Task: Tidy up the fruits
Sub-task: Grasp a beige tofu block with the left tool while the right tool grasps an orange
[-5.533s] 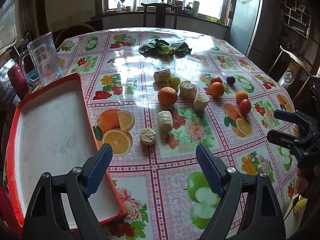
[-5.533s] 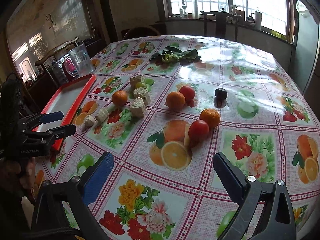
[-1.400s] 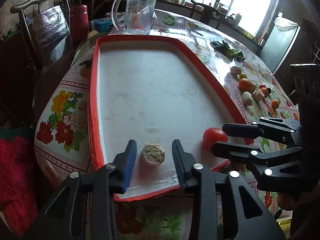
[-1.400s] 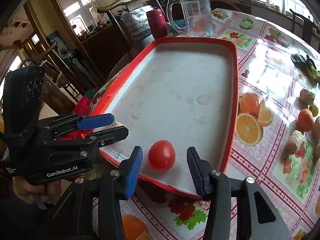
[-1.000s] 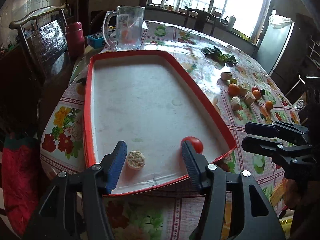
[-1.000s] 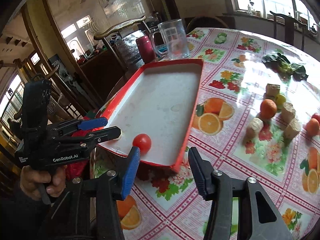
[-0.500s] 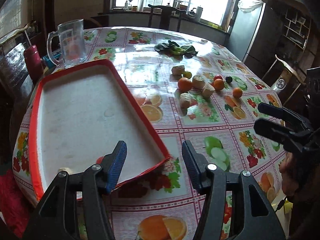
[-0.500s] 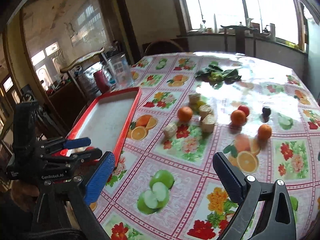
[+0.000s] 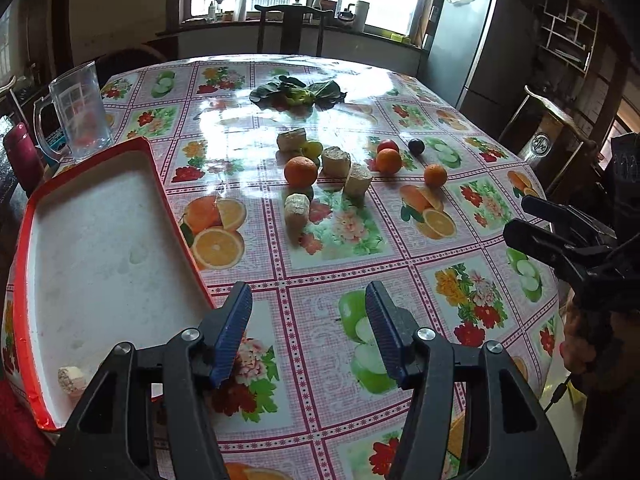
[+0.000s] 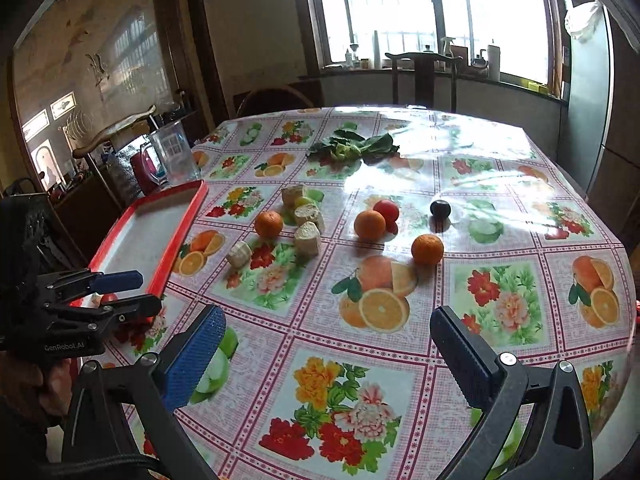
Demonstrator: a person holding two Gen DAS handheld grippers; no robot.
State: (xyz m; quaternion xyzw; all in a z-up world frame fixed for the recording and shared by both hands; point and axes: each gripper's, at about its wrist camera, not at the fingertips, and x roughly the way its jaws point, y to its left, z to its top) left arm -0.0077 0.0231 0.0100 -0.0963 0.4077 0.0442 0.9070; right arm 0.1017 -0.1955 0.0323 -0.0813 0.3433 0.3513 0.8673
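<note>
Both tools pulled back from tray [image 9: 96, 240], left tool [image 9: 308, 332] and right tool [image 10: 328, 356] spread empty

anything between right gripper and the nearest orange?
No object. In the right wrist view, only bare printed tablecloth lies between the open right gripper and the nearest orange; the orange slices there are just print.
</note>
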